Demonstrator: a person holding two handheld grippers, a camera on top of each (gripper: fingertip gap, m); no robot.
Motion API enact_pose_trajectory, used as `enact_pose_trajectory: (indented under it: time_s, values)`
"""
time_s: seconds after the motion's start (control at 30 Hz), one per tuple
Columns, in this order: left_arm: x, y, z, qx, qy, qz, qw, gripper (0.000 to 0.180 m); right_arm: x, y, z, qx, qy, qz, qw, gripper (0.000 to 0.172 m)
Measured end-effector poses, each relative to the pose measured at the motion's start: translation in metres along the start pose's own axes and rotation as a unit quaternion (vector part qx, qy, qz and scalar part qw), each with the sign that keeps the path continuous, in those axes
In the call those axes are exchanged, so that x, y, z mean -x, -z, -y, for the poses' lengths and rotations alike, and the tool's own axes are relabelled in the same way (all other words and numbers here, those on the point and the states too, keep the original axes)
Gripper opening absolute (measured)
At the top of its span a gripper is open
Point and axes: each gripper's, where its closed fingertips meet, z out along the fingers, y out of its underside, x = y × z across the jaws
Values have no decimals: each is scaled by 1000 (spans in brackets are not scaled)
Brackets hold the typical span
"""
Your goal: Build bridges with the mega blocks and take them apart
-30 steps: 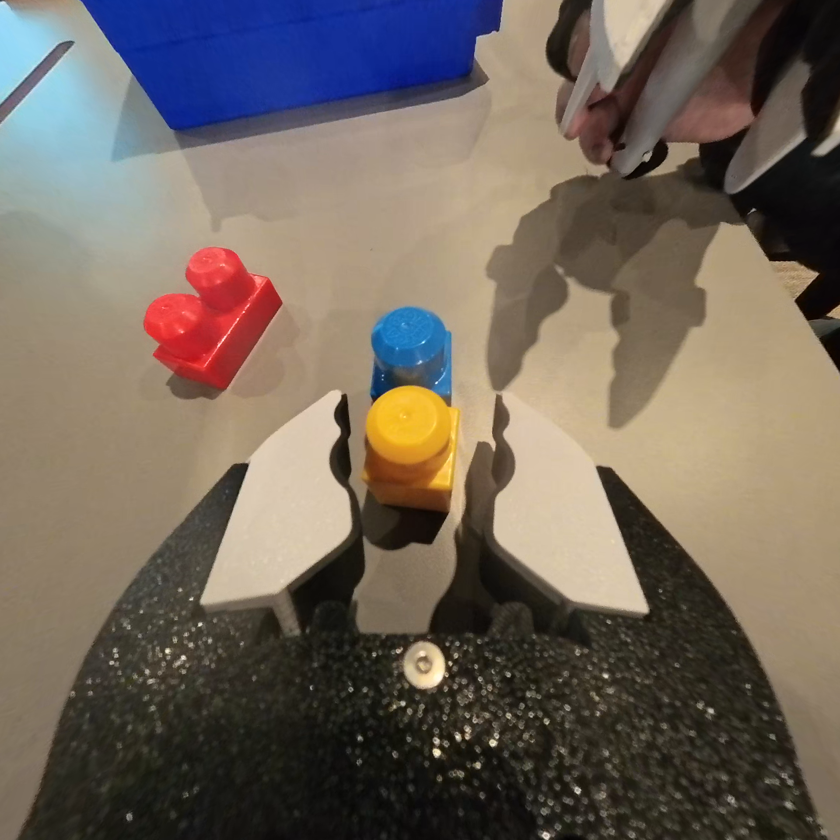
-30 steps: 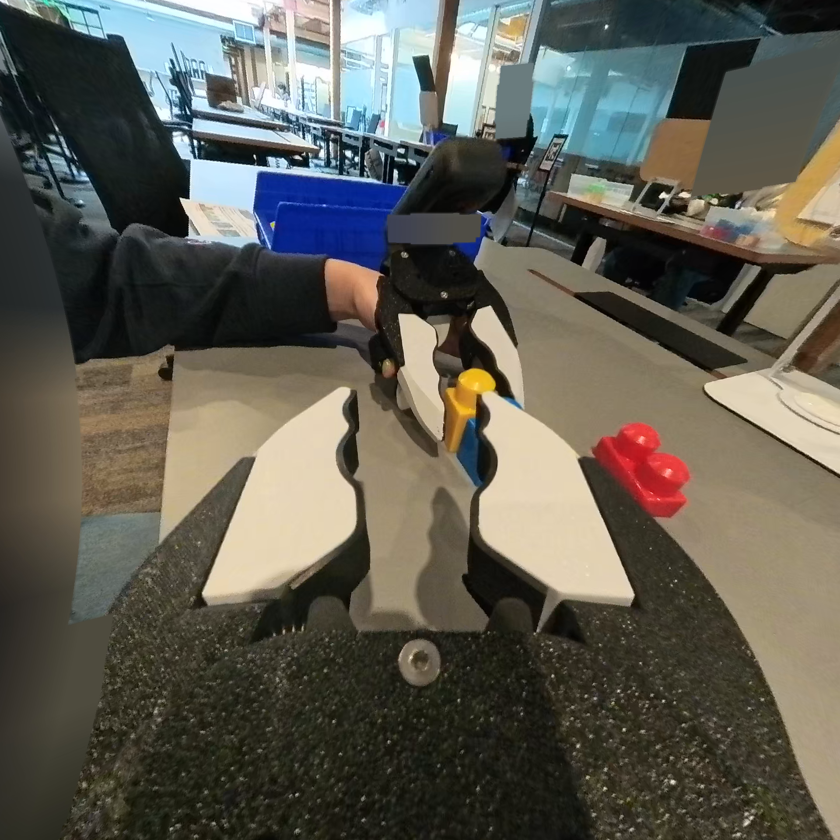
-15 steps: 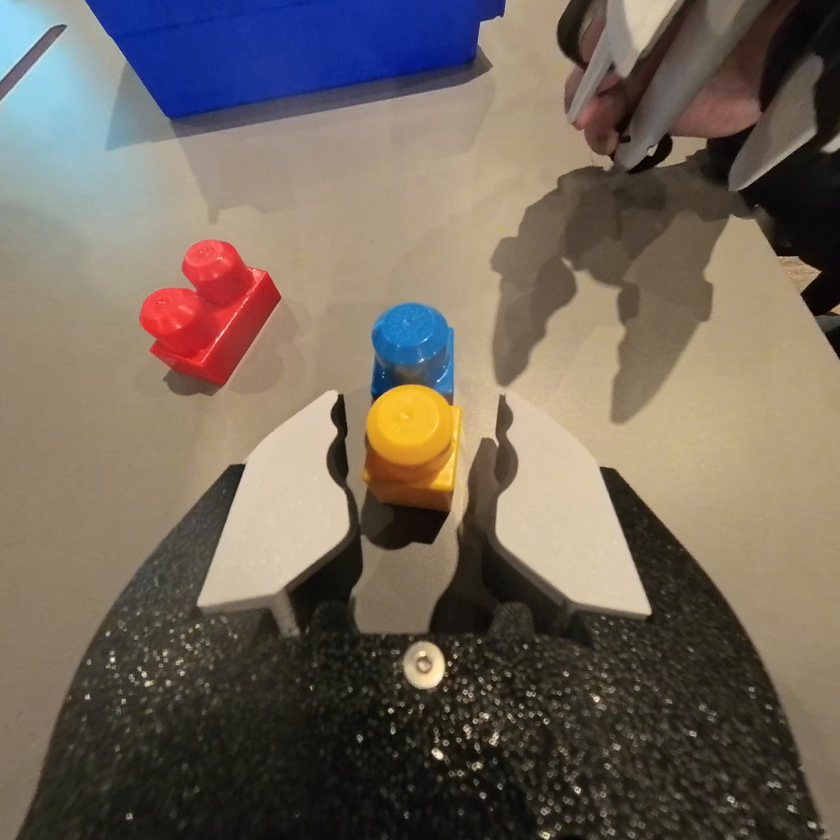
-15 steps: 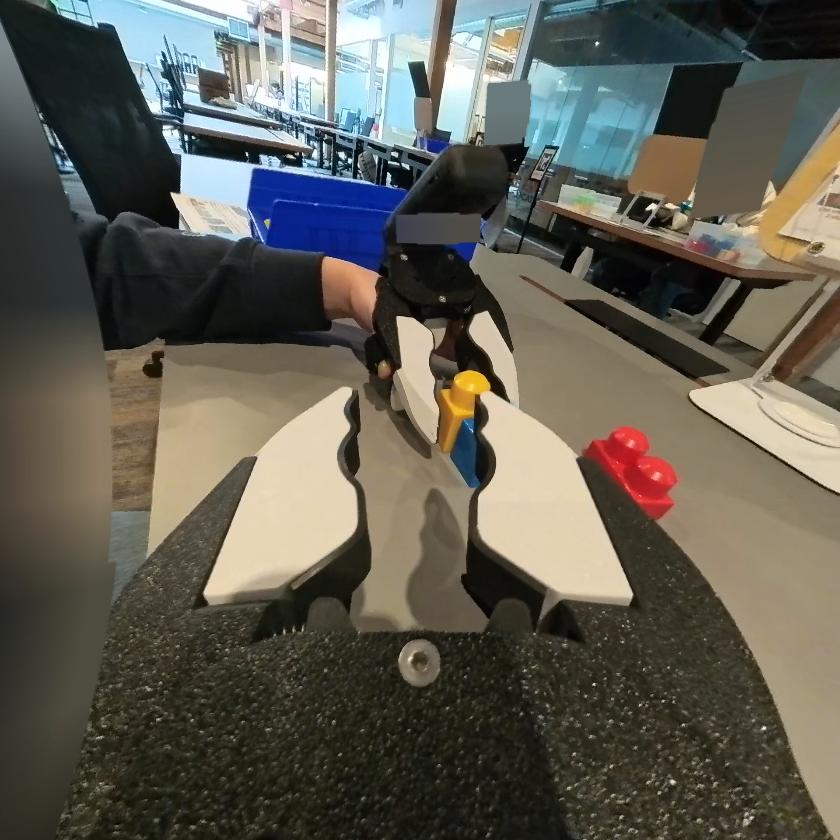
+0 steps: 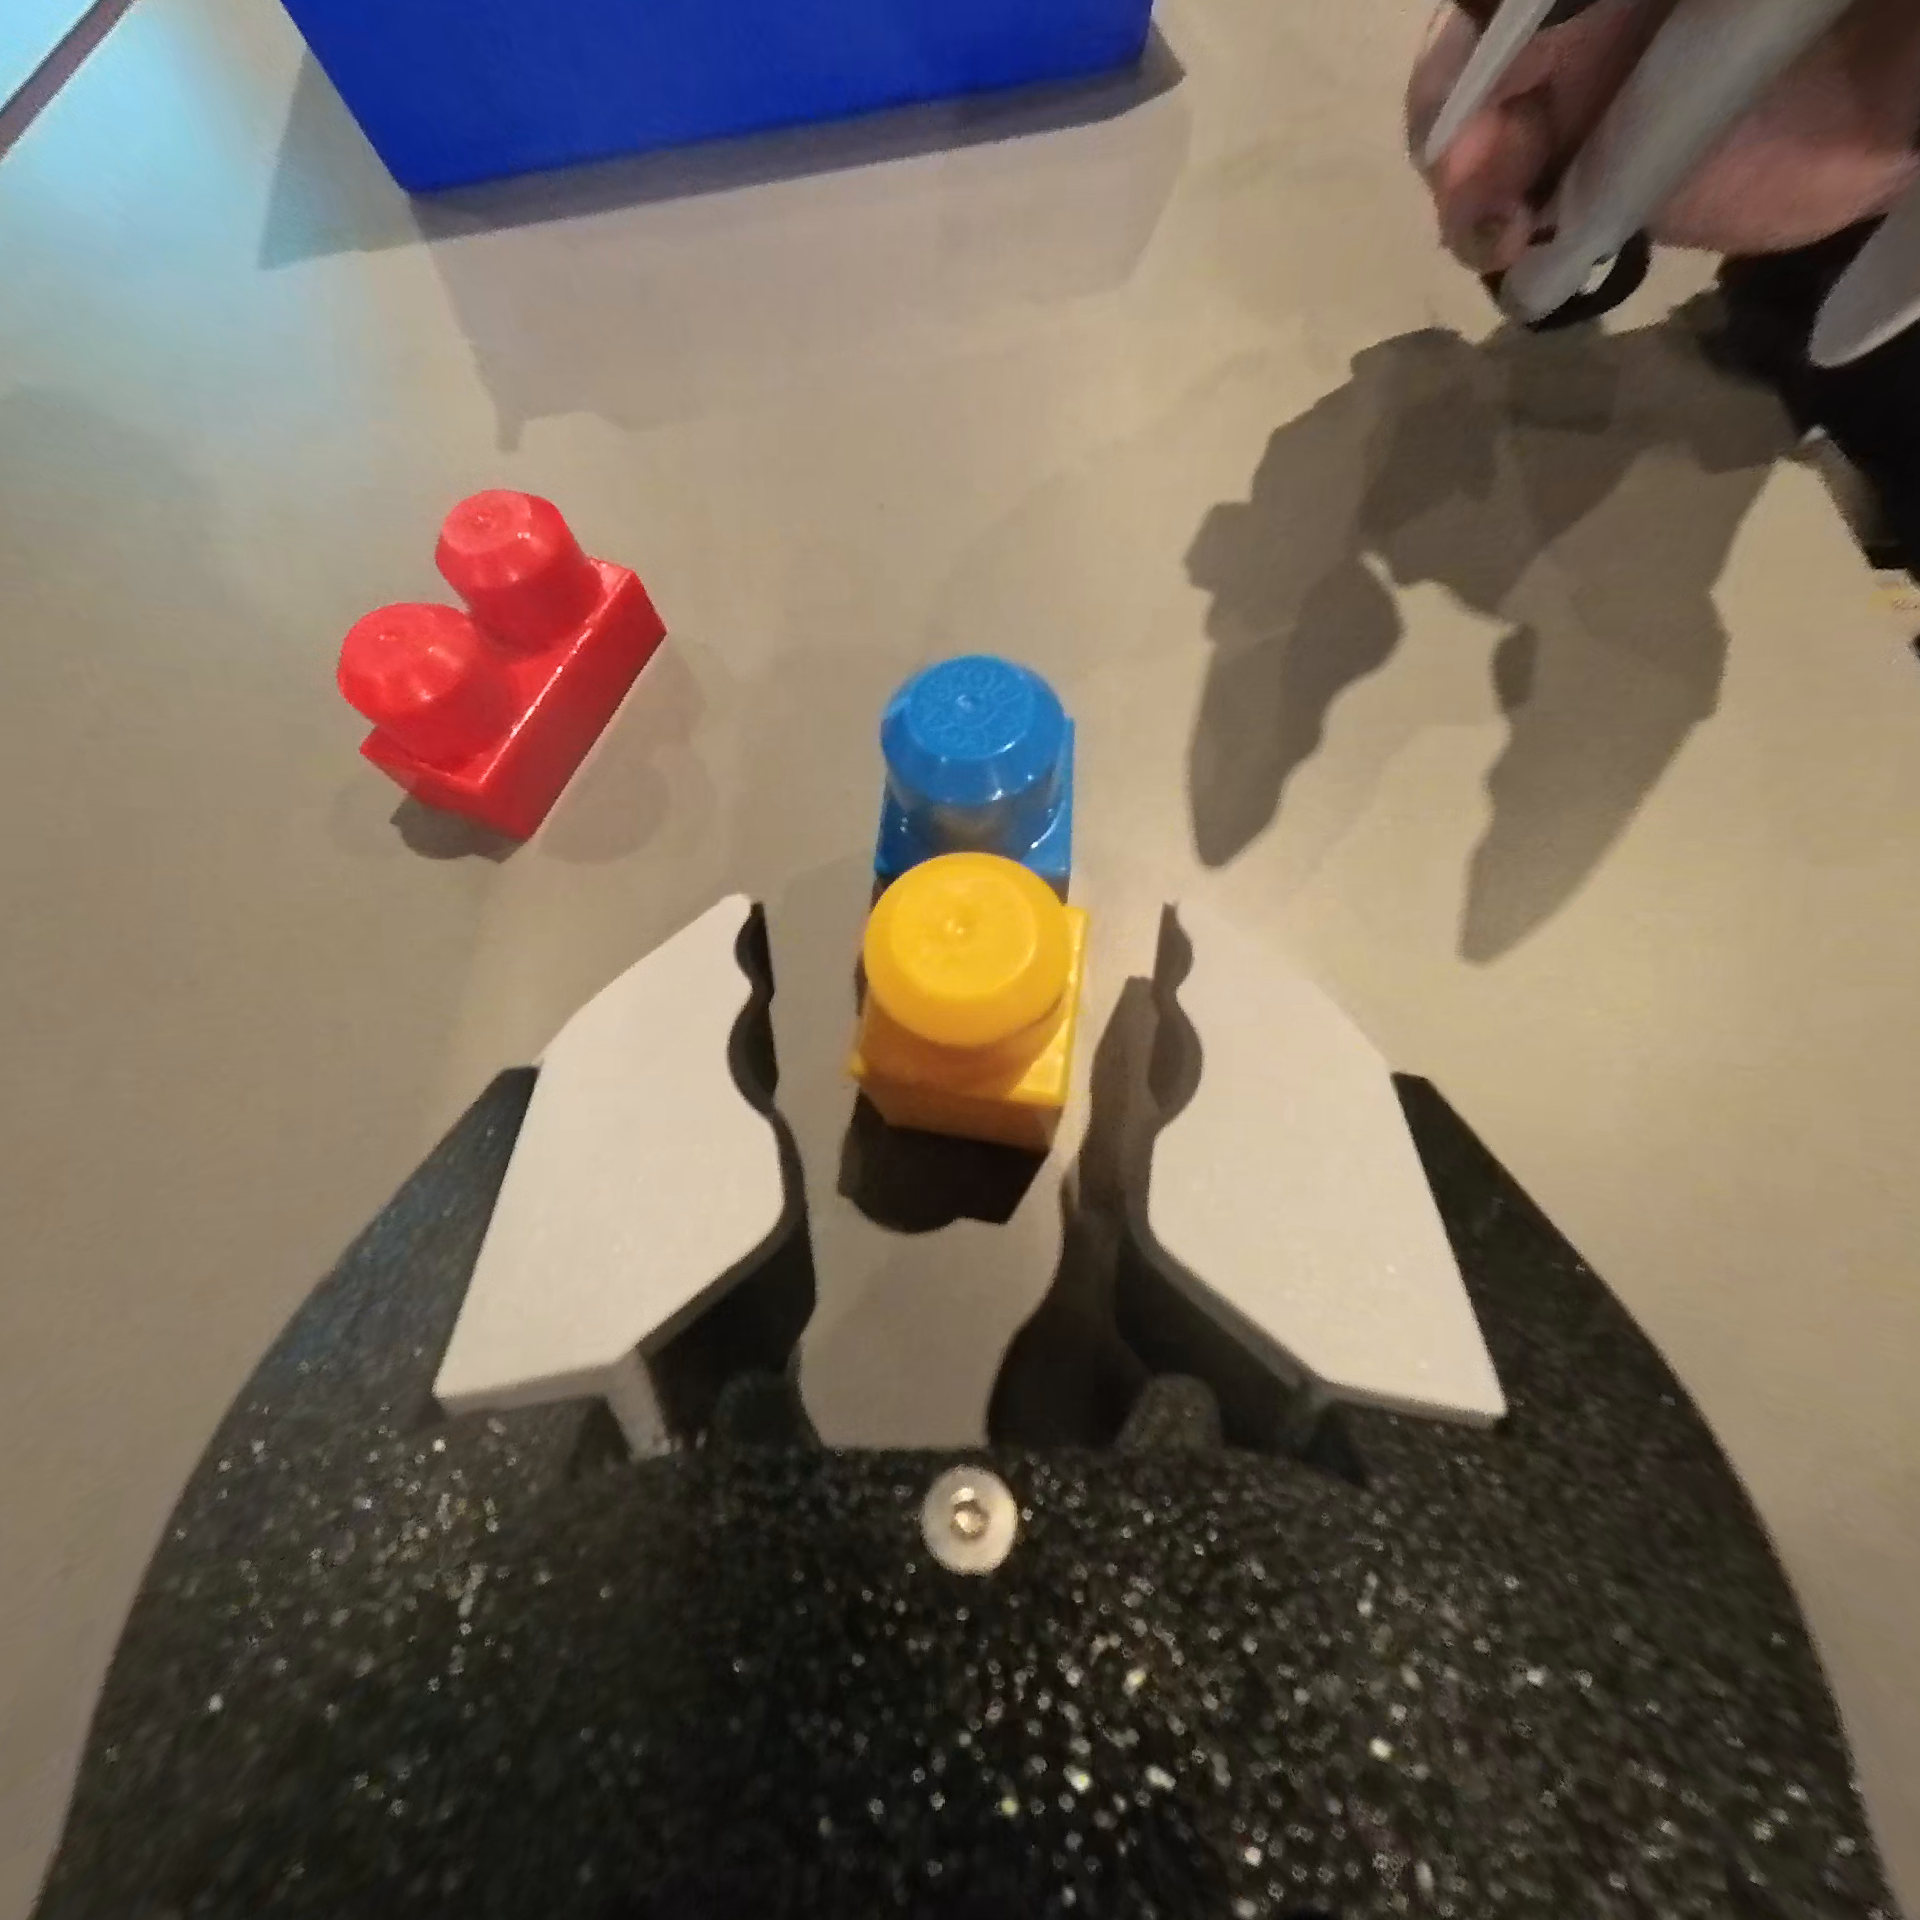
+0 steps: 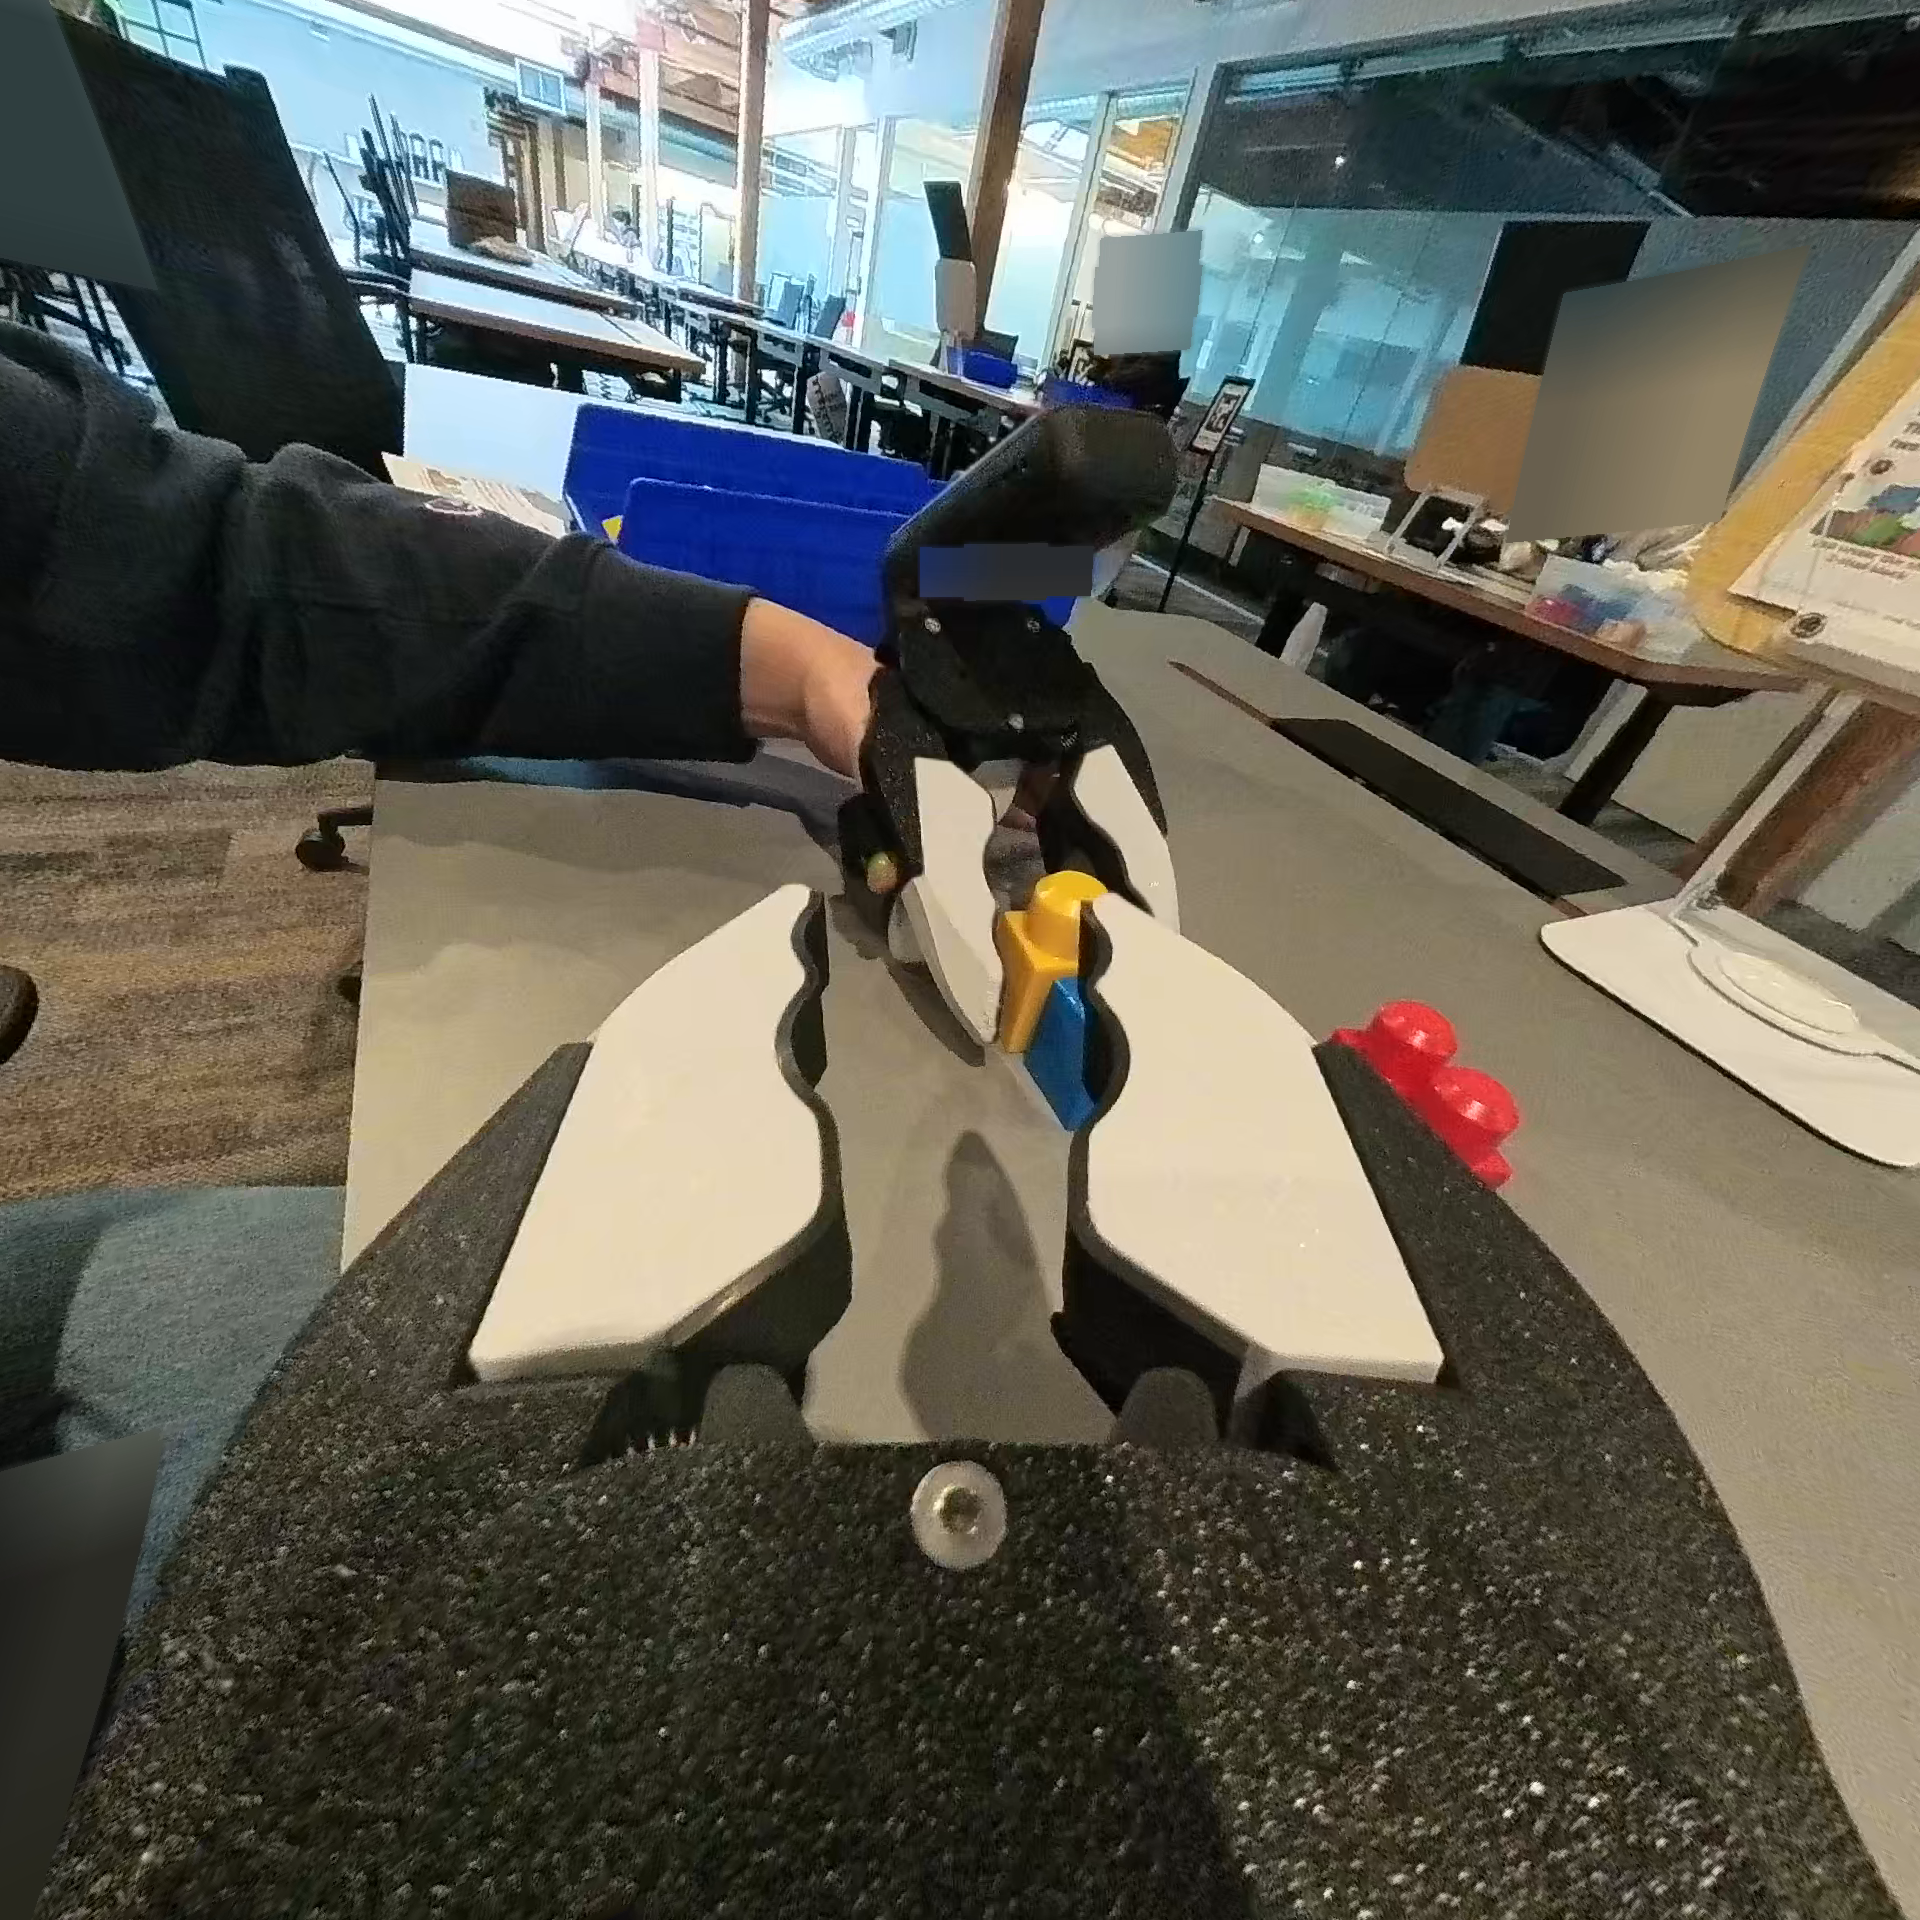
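Here the left gripper stands wide open around the yellow block, a single-stud piece resting on the grey table; bare table shows on either side between the block and the two grey fingers, so neither pad presses on it. Directly beyond the yellow block, touching or nearly touching it, sits the blue block, also single-stud and upright, just past the fingertips. The red block, a two-stud piece, lies well to the left of the pair, apart from them and angled on the table. A blue bin stands at the far edge. From the right wrist view, the left gripper comes down steeply over the yellow block, one of its fingers close beside the block's near face. The right gripper hangs above the table partly open, with only grey table between its fingers, gripping nothing; its right-hand finger hides part of the blue block in this view, though whether it touches it I cannot tell. The red block sits to the right of that finger.
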Motion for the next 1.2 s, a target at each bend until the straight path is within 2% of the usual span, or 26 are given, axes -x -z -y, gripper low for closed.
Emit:
enact_pose_trajectory:
  time_s: [0.63,0.87,1.07,1.2]
  values:
    - [-1,-6,-2,9,-10,-2,1000,59,2,-4,-7,3,-2,6,1000,45]
    - [-5,2,-10,11,-19,-24,999,56,2,-3,-11,4,0,6,1000,45]
    - [1,14,-3,-17,-24,-13,999,36,1,-3,-12,0,-3,5,1000,45]
    - [0,13,-4,-14,-26,-17,999,36,2,-4,-14,3,-3,7,1000,45]
